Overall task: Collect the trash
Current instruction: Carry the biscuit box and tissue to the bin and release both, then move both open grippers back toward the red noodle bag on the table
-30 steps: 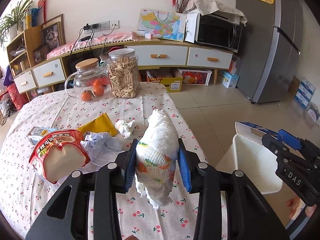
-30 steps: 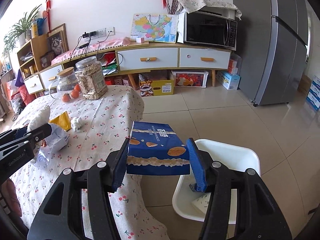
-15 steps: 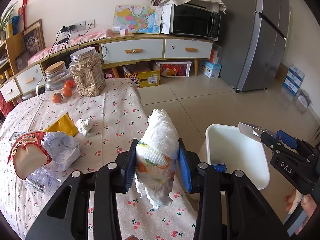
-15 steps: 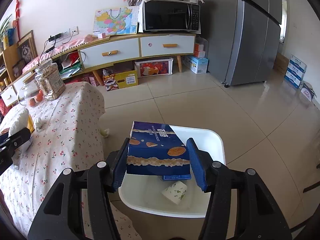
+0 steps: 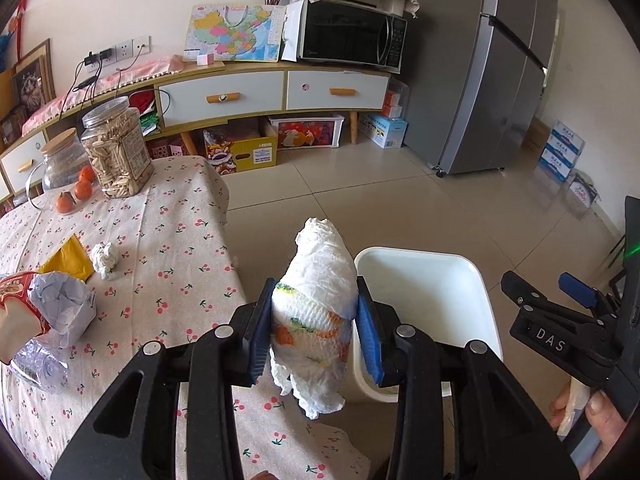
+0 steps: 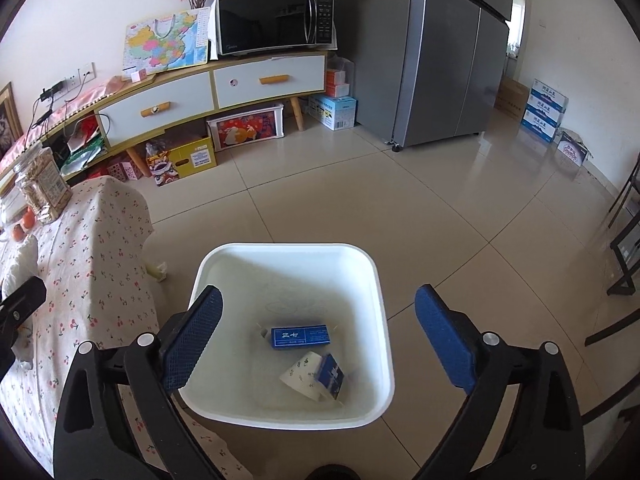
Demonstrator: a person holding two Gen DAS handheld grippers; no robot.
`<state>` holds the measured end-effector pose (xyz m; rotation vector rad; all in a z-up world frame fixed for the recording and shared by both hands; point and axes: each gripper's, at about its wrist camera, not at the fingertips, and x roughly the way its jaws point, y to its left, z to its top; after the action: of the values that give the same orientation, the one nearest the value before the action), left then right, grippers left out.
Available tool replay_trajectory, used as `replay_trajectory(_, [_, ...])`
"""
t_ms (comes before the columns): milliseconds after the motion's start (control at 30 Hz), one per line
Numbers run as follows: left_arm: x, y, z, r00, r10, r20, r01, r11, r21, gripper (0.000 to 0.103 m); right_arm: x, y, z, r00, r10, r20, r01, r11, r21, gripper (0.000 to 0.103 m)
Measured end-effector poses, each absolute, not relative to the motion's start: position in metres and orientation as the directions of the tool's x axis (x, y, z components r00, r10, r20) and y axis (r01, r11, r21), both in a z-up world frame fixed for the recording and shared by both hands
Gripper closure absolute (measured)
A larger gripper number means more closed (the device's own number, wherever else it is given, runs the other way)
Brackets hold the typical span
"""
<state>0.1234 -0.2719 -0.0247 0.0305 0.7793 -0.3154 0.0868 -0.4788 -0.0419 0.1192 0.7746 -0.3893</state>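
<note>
My left gripper [image 5: 316, 330] is shut on a rolled white diaper [image 5: 316, 304] with a coloured print, held over the table's right edge beside the white trash bin [image 5: 476, 276]. My right gripper [image 6: 320, 334] is open and empty, directly above the bin [image 6: 376, 280]. Inside the bin lie a blue box [image 6: 301, 337], a paper cup [image 6: 303, 372] and a small blue carton [image 6: 331, 374]. The right gripper also shows in the left wrist view [image 5: 560, 292], open. On the table lie a crumpled tissue [image 5: 105, 258], a yellow wrapper [image 5: 69, 262], crumpled paper [image 5: 62, 308] and a bread bag [image 5: 18, 320].
The table [image 5: 172, 240] has a cherry-print cloth. At its far end stand a jar of seeds [image 5: 118, 148] and a glass jug [image 5: 60, 164] with oranges. A flattened plastic bottle [image 5: 38, 364] lies at the left. A cabinet [image 6: 216, 92], a fridge [image 6: 436, 52] and bare tiled floor lie beyond.
My right gripper has opened over the bin and the blue box has dropped into it. My left gripper has swung right with the diaper, towards the bin.
</note>
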Motion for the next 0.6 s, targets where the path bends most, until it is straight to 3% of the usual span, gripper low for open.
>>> replay_trajectory(167, [0.13,-0.294,-0.036,0.631,-0.303,-0.714,0.324,0.939,-0.113,0.065,0.081,-0.494,-0.032,0.635,-0.402,-0.659,0.473,0.878,-0.08,0.007])
replay_trajectory(467, [0.139,-0.337,-0.054,0.56,-0.365,-0.743,0.385,0.91,-0.157,0.063,0.073,-0.526,-0.025,0.609,-0.445,-0.657,0.567,0.823,-0.033,0.007])
replay_trajectory(533, [0.142,-0.341,-0.056,0.545,-0.379,-0.748,0.394,0.903,-0.17,0.056,0.072,-0.526,-0.025,0.604,-0.452,-0.656,0.573,0.819,-0.037,0.007])
replay_trajectory(600, [0.142,-0.342,-0.055,0.538,-0.392,-0.746,0.397,0.899,-0.186,0.042,0.07,-0.524,-0.024,0.603,-0.46,-0.652,0.577,0.815,-0.041,0.007])
